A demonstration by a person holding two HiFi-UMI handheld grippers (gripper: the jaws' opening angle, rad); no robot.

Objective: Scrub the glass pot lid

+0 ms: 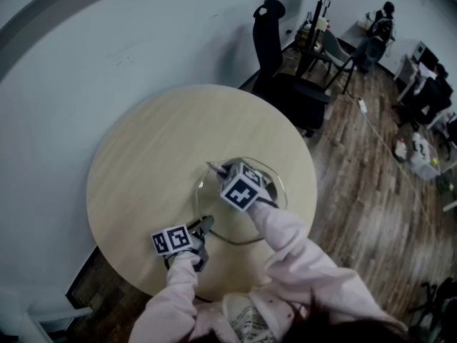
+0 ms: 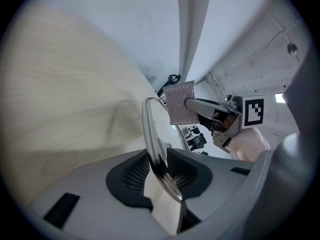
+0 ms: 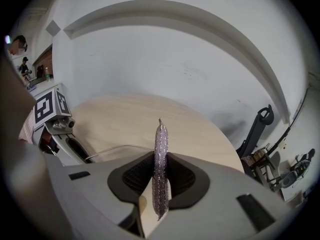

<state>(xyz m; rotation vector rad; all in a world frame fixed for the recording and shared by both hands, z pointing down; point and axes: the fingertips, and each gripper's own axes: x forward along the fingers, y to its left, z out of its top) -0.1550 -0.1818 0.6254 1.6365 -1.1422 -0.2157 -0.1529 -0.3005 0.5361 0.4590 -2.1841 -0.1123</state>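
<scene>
The glass pot lid (image 1: 226, 227) is held tilted over the round wooden table (image 1: 143, 156). My left gripper (image 1: 205, 225) is shut on its near rim. In the left gripper view the metal-edged lid (image 2: 152, 134) stands on edge between the jaws of that gripper (image 2: 160, 171). My right gripper (image 1: 218, 170) hangs over the lid's far side, shut on a silvery mesh scrub pad (image 1: 214, 168). The pad (image 2: 180, 103) lies against the lid's upper edge. It shows edge-on (image 3: 160, 154) in my right gripper (image 3: 160, 176), with the lid's rim (image 3: 115, 148) below and left.
A black office chair (image 1: 275, 56) stands just beyond the table's far right edge. Wooden floor (image 1: 357, 156) runs to the right, with more chairs and people (image 1: 382, 20) at desks far back. A pale wall (image 1: 86, 48) curves behind the table.
</scene>
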